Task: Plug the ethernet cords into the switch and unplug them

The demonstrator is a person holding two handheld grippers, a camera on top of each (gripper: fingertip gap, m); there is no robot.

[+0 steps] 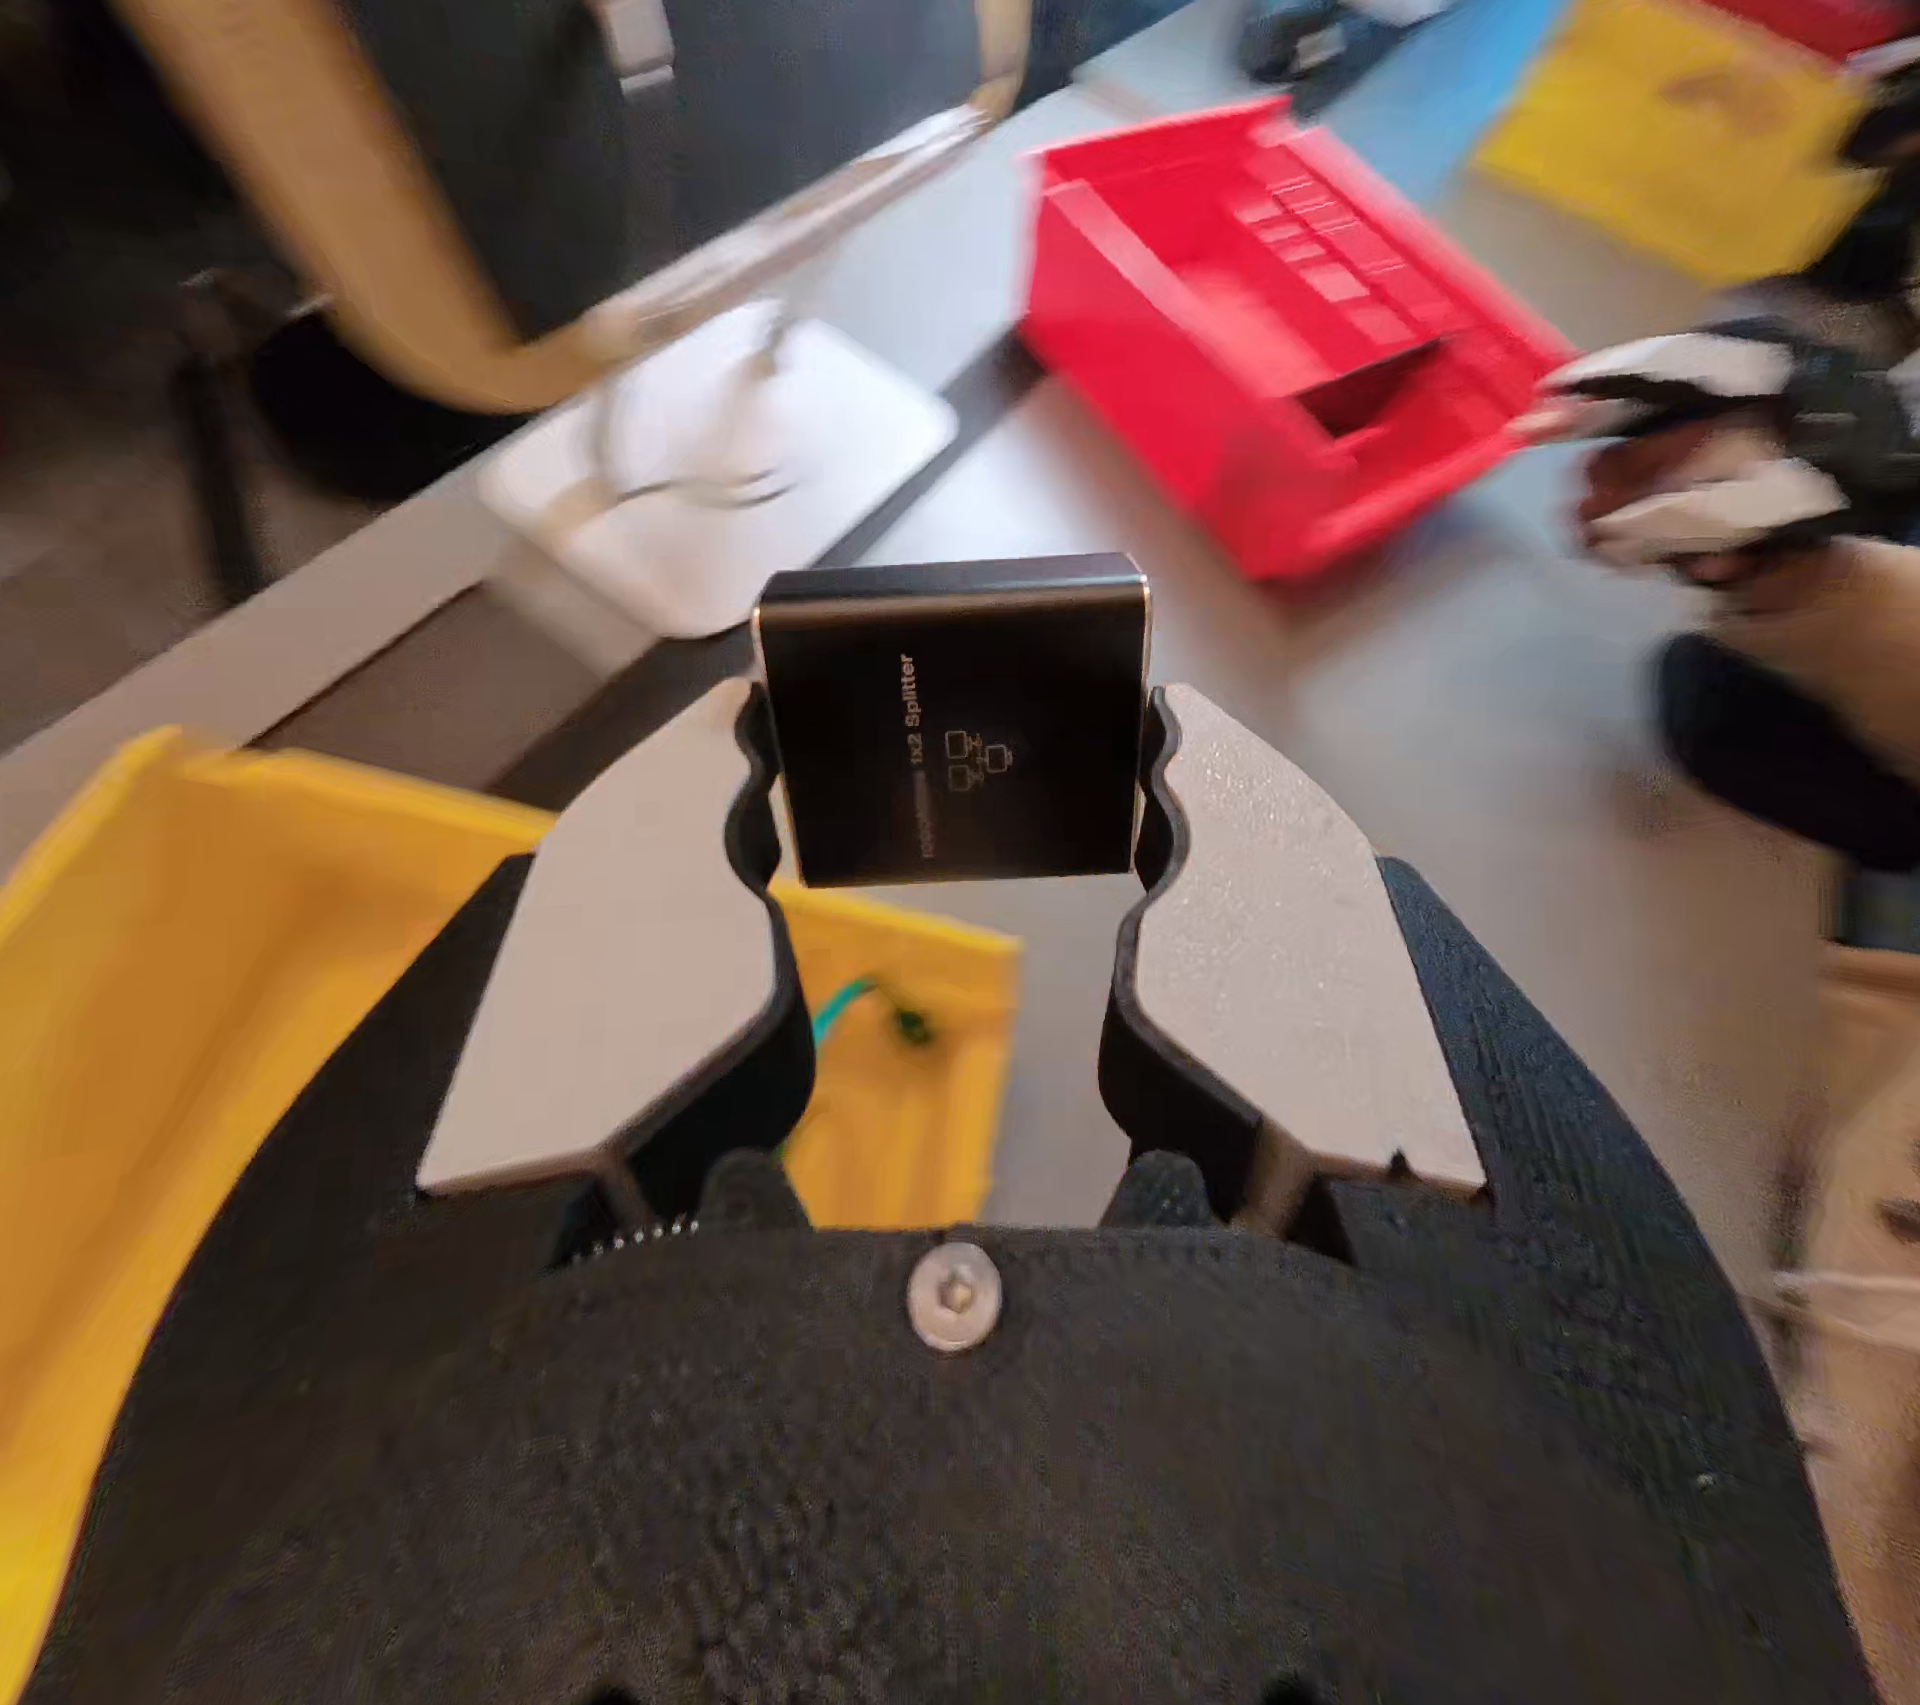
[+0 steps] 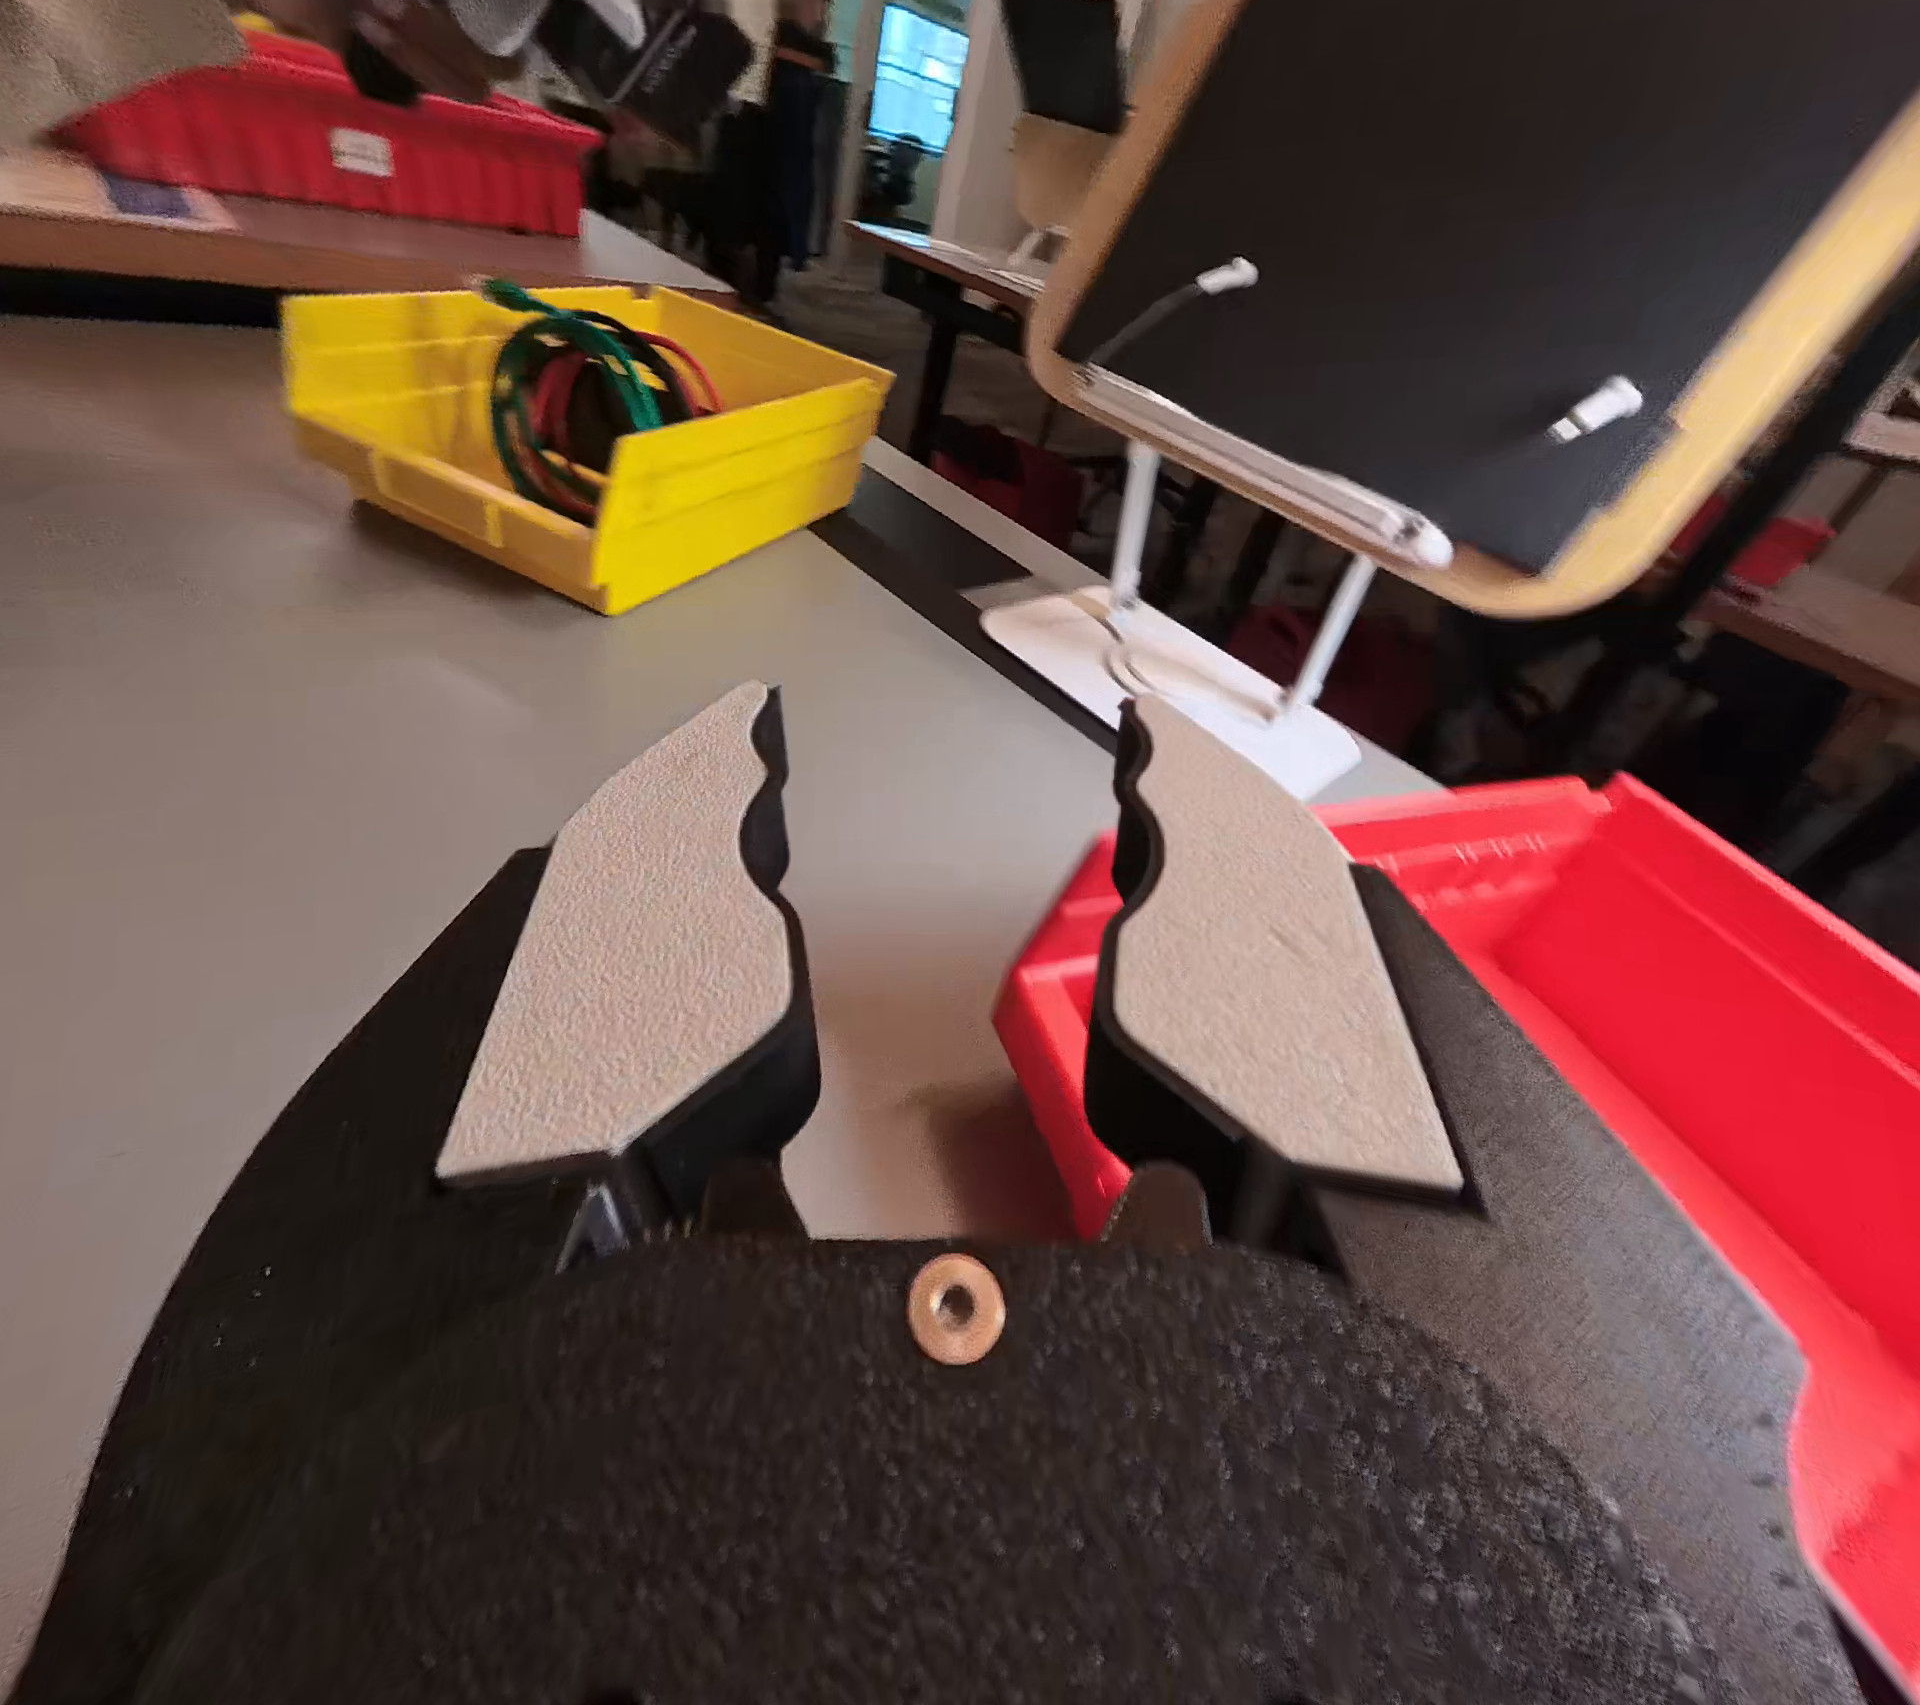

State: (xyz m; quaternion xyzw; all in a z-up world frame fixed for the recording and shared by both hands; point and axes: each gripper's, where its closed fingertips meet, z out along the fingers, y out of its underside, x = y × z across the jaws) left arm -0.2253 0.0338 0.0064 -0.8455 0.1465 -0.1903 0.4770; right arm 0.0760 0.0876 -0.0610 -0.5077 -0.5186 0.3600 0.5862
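My left gripper (image 1: 951, 720) is shut on a small black switch box (image 1: 951, 720) and holds it in the air above the grey table (image 1: 1299, 782). Coiled green and red ethernet cords (image 2: 582, 398) lie in a yellow bin (image 2: 727, 471) at the back left of the right wrist view; that bin (image 1: 208, 928) shows below the left gripper with a bit of green cord (image 1: 862, 1011). My right gripper (image 2: 951, 720) is open and empty, low over the table beside a red bin (image 2: 1662, 980). It also shows at the right edge of the left wrist view (image 1: 1704, 440).
A red bin (image 1: 1278, 325) sits on the table ahead. A white stand base (image 1: 727, 450) carries a tilted black board with a tan rim (image 2: 1455, 201) at the table's far edge. More red and yellow bins (image 1: 1662, 97) lie farther back. A long red bin (image 2: 312, 149) stands on another table. The left gripper's tips are roughly 35 cm from the right gripper's.
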